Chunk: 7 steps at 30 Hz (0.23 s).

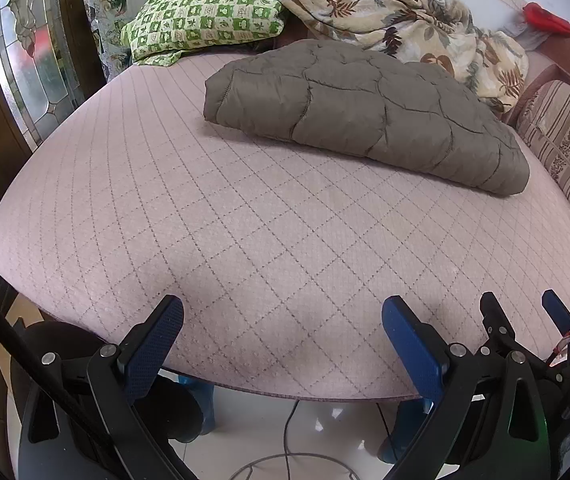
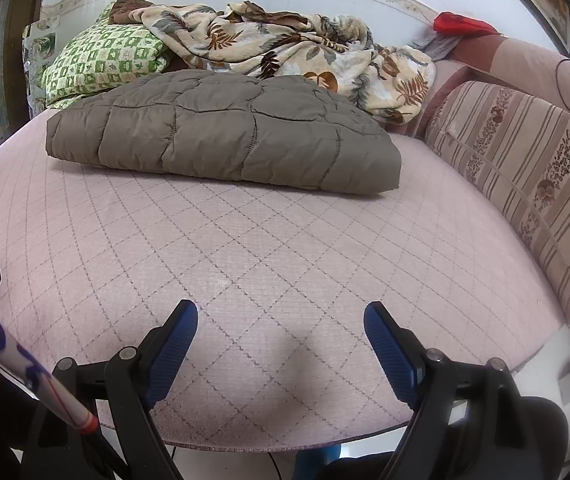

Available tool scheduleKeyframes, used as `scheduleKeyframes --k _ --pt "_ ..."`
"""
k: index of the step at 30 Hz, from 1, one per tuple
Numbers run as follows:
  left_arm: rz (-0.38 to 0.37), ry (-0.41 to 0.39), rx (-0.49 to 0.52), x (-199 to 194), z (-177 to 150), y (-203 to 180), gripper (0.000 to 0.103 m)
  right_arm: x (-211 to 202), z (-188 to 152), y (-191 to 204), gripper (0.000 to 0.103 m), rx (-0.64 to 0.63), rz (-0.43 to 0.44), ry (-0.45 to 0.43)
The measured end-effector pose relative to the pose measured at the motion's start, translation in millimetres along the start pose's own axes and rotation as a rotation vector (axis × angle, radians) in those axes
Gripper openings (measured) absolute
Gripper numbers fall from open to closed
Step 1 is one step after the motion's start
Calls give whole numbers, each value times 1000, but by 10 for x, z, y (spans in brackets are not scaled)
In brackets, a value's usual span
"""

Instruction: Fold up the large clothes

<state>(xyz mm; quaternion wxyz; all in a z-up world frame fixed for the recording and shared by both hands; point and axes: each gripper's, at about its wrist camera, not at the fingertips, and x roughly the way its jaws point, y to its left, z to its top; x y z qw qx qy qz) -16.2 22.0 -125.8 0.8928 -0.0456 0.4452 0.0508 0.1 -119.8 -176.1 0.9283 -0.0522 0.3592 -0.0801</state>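
A grey-brown quilted padded garment (image 1: 365, 116) (image 2: 221, 132) lies folded into a thick flat bundle on the far half of the pink quilted surface (image 1: 225, 240) (image 2: 253, 248). My left gripper (image 1: 283, 320) hovers open over the near edge of that surface, nothing between its blue fingers. In the left wrist view the right gripper (image 1: 525, 308) shows at the lower right, also open. My right gripper (image 2: 281, 322) stands open above the near edge, empty, well short of the garment.
A green checked pillow (image 1: 205, 12) (image 2: 101, 64) and a crumpled leaf-print blanket (image 1: 405, 16) (image 2: 305, 56) pile up behind the garment. A striped cushion (image 2: 525, 176) lines the right side. A glass-panelled door (image 1: 25, 60) is at left. Cables (image 1: 285, 440) trail on the floor below.
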Motion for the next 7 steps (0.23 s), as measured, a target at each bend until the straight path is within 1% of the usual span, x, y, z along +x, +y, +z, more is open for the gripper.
scheduleKeyframes --k 7 --pt "21 1 15 12 -22 -32 99 4 -11 29 89 -10 -2 -1"
